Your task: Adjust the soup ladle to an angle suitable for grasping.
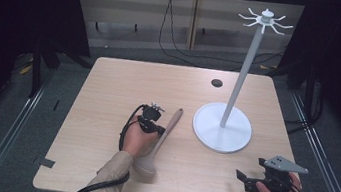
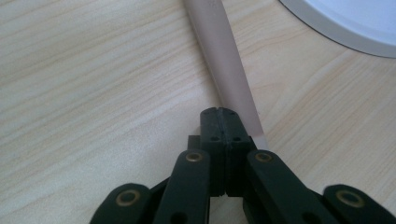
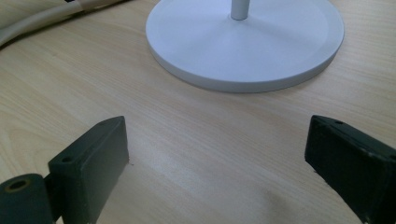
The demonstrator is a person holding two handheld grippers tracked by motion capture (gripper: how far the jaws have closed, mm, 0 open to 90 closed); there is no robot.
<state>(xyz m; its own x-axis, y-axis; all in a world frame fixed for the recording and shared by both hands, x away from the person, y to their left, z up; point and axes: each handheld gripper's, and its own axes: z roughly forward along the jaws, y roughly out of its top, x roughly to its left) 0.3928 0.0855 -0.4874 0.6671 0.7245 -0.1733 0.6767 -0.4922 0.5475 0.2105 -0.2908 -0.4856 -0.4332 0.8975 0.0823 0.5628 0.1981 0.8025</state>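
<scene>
A wooden spoon (image 1: 165, 133) lies on the table, bowl toward me and handle pointing away toward a white stand. My left gripper (image 1: 155, 125) rests low at the handle's left side. In the left gripper view its jaws (image 2: 219, 112) are pressed together with nothing between them, and the handle (image 2: 224, 56) runs past just to their right. The white stand has a round base (image 1: 222, 127), a thin pole (image 1: 239, 80) and a ring of hooks (image 1: 266, 19) on top. My right gripper (image 1: 251, 169) hovers near the front right of the table, open wide (image 3: 219, 140), facing the base (image 3: 243, 46).
A dark round hole (image 1: 216, 83) sits in the tabletop behind the stand. A beige sleeve (image 3: 42, 18) shows at the far left in the right gripper view. Black cables run over the floor beyond the table's far edge (image 1: 182, 67).
</scene>
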